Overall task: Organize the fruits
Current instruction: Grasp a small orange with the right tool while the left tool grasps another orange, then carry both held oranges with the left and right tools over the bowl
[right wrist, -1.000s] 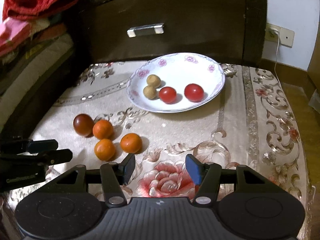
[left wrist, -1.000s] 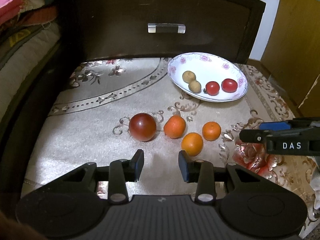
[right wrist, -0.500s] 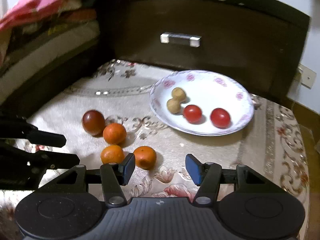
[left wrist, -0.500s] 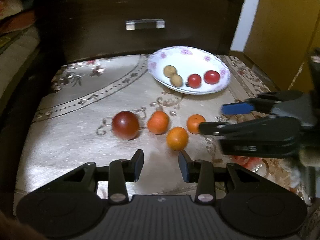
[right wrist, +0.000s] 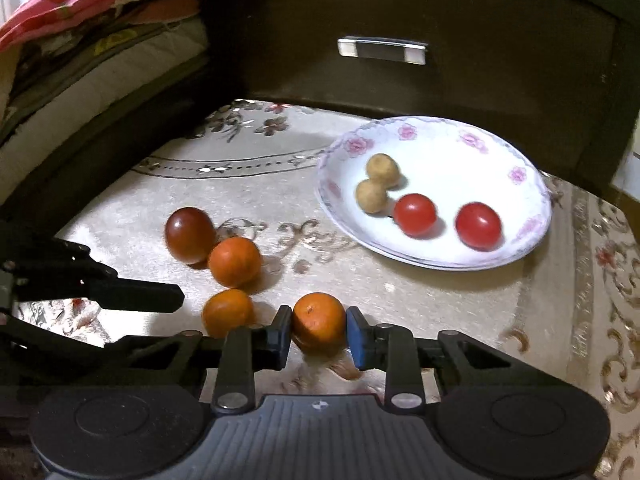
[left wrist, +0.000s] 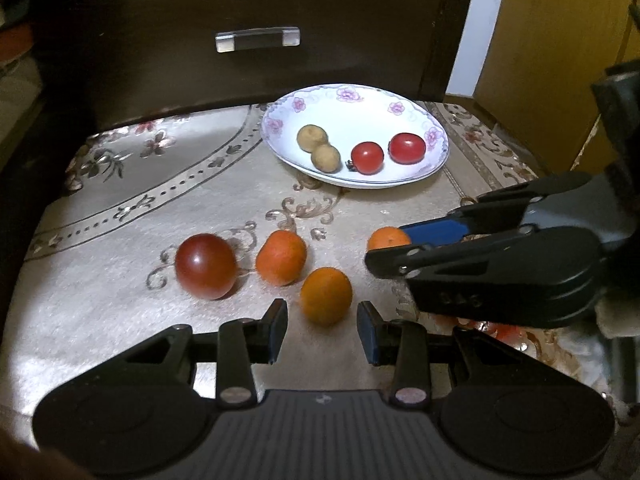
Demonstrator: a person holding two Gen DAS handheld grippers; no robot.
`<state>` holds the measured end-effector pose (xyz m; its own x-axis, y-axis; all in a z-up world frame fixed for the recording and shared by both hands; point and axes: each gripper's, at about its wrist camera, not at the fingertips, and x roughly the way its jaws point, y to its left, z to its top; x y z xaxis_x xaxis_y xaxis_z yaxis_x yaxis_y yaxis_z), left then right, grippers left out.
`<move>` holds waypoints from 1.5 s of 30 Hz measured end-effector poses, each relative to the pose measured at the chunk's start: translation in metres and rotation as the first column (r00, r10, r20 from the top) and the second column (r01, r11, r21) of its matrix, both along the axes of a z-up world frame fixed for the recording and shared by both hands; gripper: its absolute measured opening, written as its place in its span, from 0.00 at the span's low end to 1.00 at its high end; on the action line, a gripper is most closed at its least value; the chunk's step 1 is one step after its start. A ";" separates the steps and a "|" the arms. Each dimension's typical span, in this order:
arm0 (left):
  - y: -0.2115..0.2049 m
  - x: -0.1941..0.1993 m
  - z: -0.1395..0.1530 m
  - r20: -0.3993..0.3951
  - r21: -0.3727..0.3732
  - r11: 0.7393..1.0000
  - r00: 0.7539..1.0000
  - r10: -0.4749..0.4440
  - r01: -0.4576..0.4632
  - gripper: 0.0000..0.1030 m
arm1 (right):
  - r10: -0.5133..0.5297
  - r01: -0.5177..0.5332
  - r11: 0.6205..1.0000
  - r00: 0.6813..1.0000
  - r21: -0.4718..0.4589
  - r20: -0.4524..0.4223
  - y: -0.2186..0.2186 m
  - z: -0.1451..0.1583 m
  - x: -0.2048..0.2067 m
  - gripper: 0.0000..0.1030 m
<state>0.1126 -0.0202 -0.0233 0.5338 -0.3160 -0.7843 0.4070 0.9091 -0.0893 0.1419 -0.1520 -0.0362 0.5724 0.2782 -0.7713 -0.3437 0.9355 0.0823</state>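
Three small oranges and a dark red fruit lie on the patterned cloth. A white flowered plate holds two red tomatoes and two tan fruits. My right gripper has its jaws around one orange, both pads touching it, on the cloth. My left gripper is open, with another orange just ahead between its fingertips, untouched. The third orange sits beside the dark fruit. The right gripper shows in the left wrist view, hiding most of its orange.
A dark wooden drawer front with a clear handle stands behind the plate. Folded bedding is stacked at the left. A yellow cabinet is at the right. The left gripper's finger shows in the right wrist view.
My right gripper moved left and forward to the rightmost orange and closed its jaws onto it. My left gripper came closer to the nearest orange, still open.
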 end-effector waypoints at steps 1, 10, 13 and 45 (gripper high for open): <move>-0.003 0.001 -0.001 0.006 0.000 1.000 1.000 -0.006 0.006 0.42 | -0.010 0.010 1.000 1.000 0.000 -0.002 -0.002 0.001 0.000 0.24; -0.014 0.004 -0.015 0.030 0.050 0.999 0.999 -0.016 0.014 0.36 | -0.081 0.081 0.996 0.997 -0.036 -0.010 -0.012 0.001 -0.006 0.24; -0.015 0.004 -0.015 0.040 0.055 0.998 0.999 -0.015 0.013 0.36 | -0.078 0.078 0.994 0.997 -0.076 0.000 -0.007 0.001 -0.007 0.24; 0.005 -0.038 -0.007 0.008 0.220 0.969 0.994 0.109 -0.108 0.36 | 0.069 -0.072 0.977 0.997 -0.202 -0.023 0.016 0.000 -0.054 0.25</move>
<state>0.0745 -0.0150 -0.0303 0.5522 -0.0757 -0.8302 0.3047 0.9453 0.1164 0.0883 -0.1356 -0.0359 0.5439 0.1541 -0.8249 -0.4096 0.9067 -0.1007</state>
